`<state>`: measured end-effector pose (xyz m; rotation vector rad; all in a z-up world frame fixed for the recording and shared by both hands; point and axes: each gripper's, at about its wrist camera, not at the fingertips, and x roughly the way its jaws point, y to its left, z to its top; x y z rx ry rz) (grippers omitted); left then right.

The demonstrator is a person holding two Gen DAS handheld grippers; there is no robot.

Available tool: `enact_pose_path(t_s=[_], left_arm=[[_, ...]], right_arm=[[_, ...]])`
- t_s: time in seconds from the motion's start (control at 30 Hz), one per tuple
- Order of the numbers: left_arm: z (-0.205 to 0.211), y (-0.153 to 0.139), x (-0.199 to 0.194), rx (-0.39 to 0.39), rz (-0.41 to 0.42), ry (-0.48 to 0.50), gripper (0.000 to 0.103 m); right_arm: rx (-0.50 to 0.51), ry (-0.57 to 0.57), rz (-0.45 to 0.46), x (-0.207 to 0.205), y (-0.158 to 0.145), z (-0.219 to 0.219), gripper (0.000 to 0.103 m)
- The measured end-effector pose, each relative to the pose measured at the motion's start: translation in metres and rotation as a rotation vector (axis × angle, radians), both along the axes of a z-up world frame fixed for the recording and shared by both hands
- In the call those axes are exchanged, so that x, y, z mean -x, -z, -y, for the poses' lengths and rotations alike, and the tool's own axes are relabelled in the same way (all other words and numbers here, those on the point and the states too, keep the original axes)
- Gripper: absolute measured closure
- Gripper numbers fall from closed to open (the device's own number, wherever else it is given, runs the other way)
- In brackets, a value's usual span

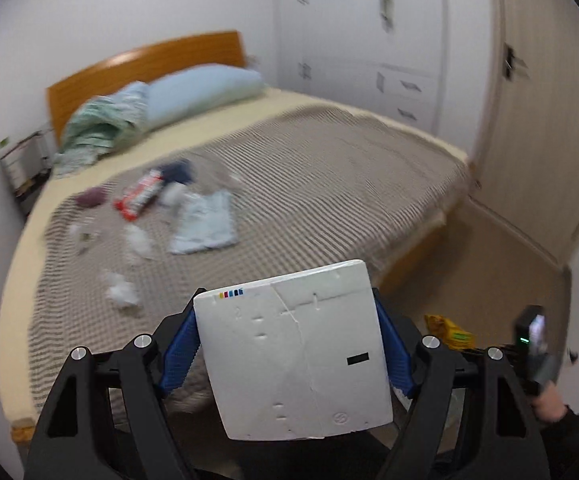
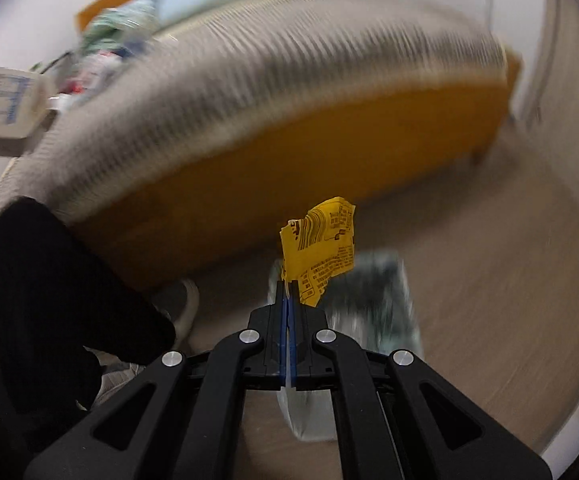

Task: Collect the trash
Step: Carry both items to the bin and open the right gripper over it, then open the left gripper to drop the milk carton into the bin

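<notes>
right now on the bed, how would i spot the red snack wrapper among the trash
Start at the wooden headboard and come down the striped grey bedspread to the litter on its left half. The red and white snack wrapper lies beside a dark blue item. It is the only red piece among pale crumpled scraps.

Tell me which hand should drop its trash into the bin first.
Right, probably. The right gripper pinches the yellow wrapper directly above the bin on the floor. The left gripper, gripping the white carton, faces the bed.
</notes>
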<state>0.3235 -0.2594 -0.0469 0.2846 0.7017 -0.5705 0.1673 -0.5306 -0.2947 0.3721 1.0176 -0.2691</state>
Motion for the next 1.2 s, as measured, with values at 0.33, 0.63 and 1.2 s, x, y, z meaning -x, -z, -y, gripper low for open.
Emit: enact_pose_path(t_s=[0.33, 0.63, 1.2], left_arm=[[0.109, 0.072, 0.008, -0.104, -0.124, 0.133, 0.028], [0.192, 0.146, 0.024, -0.237, -0.222, 0.246, 0.028], [0.318, 0.323, 0.07, -0.575, -0.522, 0.477, 0.028]], right_arm=[[-0.555, 0.374, -0.132, 0.029, 0.17, 0.064, 0.069], [-0.401, 0.399, -0.183, 0.09, 0.171, 0.039, 0.063], [-0.243, 0.46, -0.1, 0.129, 0.129, 0.081, 0.061]])
